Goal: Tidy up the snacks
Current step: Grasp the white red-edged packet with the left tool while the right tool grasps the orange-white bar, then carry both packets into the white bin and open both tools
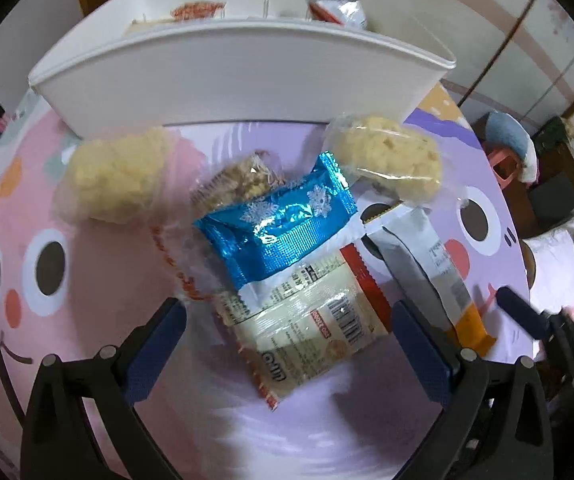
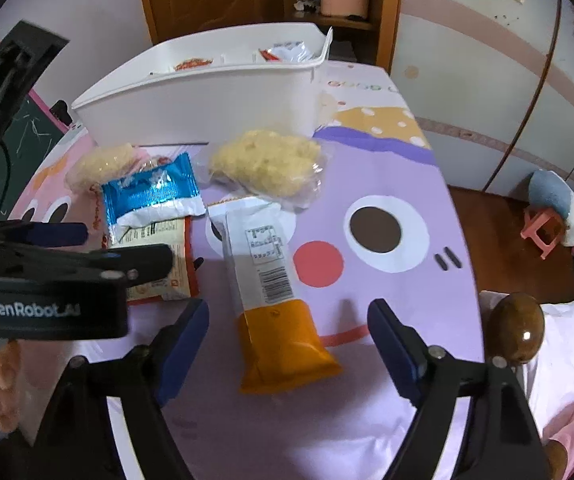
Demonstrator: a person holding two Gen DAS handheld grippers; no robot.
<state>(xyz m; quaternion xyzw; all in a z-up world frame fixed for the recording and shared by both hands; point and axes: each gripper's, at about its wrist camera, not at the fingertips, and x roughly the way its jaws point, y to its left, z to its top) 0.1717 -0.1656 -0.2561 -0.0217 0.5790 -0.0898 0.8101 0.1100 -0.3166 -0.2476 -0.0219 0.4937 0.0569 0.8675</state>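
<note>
1. Our left claw [image 1: 289,316] is spread wide and holds nothing; it hangs over the cream packet with the red edge [image 1: 307,320], which lies flat on the worktop [image 1: 87,280] between the two blue pads.
2. Our right claw [image 2: 289,320] is likewise spread wide and empty, with the orange end of the long white-and-orange packet [image 2: 271,280] lying between its pads on the worktop.
3. We take the cream packet as our landmark. The blue foil packet with snowflakes [image 1: 279,224] lies across its far end, overlapping it.
4. Just beyond the blue foil packet a clear-wrapped brown snack [image 1: 235,184] pokes out.
5. Beyond and to the left of the cream packet sits one clear bag of pale yellow puffed snack [image 1: 115,176]; beyond and to the right sits a second such bag [image 1: 387,156], resting on the far end of the long white-and-orange packet.
6. The long packet lies just to the right of the cream packet.
7. Farthest from the cream packet stands the white bin [image 1: 227,88], upright, with dividers inside. We see a red-and-orange wrapper [image 2: 193,65] in one compartment and a white-and-red packet [image 2: 287,51] in a compartment to its right; the rest of its inside is hidden by the near wall.
</note>
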